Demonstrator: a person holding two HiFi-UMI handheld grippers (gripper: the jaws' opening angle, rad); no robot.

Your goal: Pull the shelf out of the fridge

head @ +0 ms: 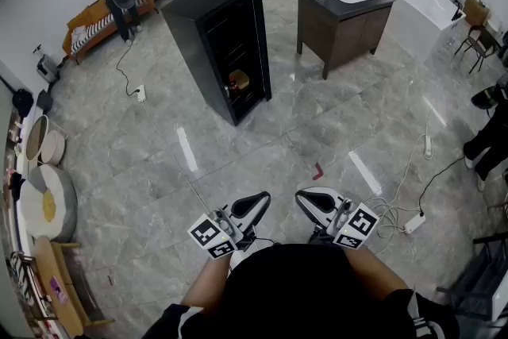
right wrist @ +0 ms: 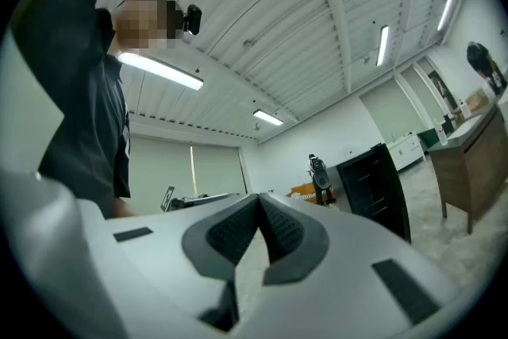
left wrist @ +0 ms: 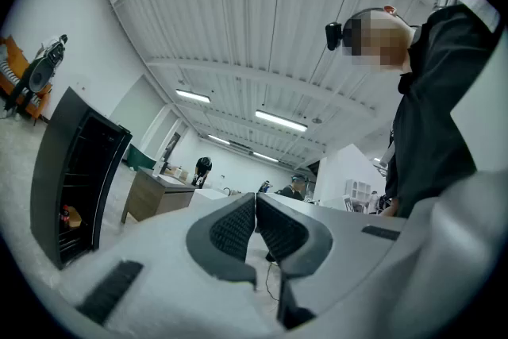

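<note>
Nearest the person's chest, the left claw (head: 255,206) and right claw (head: 308,201) are each pressed together, pinching nothing, above a glossy grey marble floor (head: 317,131). Well apart stands the black fridge (head: 218,44), its shelf (left wrist: 79,188) inside, with a sink desk (head: 341,12) nearby.

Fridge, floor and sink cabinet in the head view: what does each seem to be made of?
Fridge: black casing with a matt top, likely painted metal. Whether the dark front is glass I cannot tell.
Floor: grey marble-look tiles, polished, with thin joint lines and bright streaks of reflected light.
Sink cabinet: dark brown, wood or wood veneer. Too small to tell which.
</note>
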